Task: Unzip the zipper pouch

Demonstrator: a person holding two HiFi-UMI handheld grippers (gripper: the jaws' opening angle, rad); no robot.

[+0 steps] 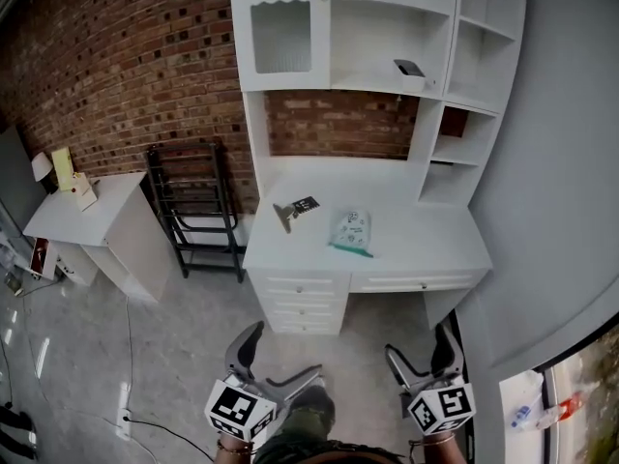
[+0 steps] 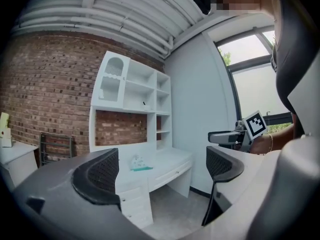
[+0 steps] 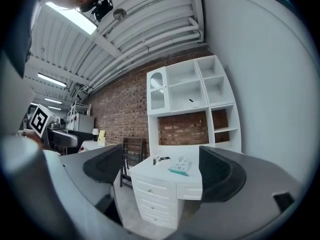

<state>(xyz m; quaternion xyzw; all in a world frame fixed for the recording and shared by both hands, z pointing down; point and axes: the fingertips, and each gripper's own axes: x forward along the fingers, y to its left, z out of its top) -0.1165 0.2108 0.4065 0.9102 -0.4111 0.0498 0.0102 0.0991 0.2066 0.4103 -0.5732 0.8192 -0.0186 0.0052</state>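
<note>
Zipper pouch [image 1: 352, 230] lies flat on the white desk [image 1: 430, 247] at frame centre. Left gripper [image 1: 282, 354] and right gripper [image 1: 420, 348], low in the frame, hold jaws wide, empty, well apart from it.

I see the zipper pouch [image 1: 352, 228], pale with a teal edge, lying flat mid-desk [image 1: 426, 245], teal edge toward the desk's front.
</note>
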